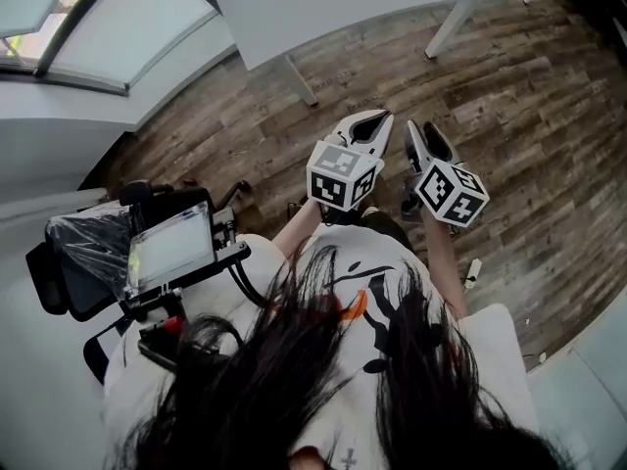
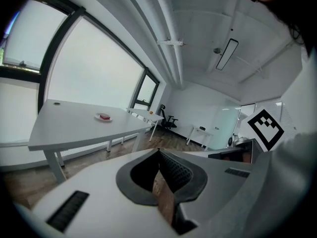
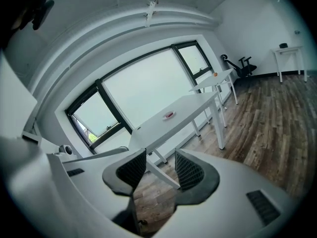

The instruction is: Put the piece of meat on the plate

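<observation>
White table carries a small plate with a red piece, apparently the meat, on it; too small to confirm. Both grippers are far from the table: left gripper closed, empty; right gripper slightly parted, empty. Risk: arriving with closed jaws would shove the meat aside.

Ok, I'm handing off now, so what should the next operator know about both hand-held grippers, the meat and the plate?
The left hand-held gripper has its jaws together and is empty.
The right hand-held gripper has its jaws a little apart with nothing between them.
The plate sits on the white table, well away from both grippers. A red piece, likely the meat, seems to lie on it already.
Done: apparently the placement.
Left: go closer and confirm, since it is too small to be sure from here.
</observation>
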Tool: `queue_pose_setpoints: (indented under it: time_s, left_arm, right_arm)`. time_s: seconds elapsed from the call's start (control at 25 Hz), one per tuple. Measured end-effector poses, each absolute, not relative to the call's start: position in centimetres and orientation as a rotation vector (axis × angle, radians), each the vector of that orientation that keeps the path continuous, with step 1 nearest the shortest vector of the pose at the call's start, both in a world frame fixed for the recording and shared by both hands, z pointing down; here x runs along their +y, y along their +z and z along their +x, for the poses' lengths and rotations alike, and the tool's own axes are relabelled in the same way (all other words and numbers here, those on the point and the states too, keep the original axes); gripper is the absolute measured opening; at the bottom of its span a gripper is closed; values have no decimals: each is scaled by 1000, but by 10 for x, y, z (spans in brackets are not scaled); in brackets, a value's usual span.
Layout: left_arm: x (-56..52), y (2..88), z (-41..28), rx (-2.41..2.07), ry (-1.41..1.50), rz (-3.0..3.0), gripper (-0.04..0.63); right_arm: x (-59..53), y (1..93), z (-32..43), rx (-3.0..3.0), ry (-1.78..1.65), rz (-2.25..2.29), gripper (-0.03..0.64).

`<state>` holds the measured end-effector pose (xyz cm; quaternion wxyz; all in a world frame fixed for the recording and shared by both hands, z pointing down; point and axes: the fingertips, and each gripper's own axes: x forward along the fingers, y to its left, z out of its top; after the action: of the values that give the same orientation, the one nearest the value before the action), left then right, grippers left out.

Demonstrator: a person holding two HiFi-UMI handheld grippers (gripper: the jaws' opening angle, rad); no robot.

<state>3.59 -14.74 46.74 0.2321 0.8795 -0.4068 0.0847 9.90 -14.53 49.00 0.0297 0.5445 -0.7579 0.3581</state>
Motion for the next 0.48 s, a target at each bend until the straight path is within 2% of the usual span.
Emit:
queue_pose_setpoints:
  time_s: [0.28,0.48]
  left_arm:
    - [-144,477,34,-1125,268,2382,6]
    - [-100,468,32,-1211,278,2368,6]
  right_arm:
    - [-154,494,90,-2339,1153,1611,187]
    - [-117,484,92,-2406,1148,1566,187]
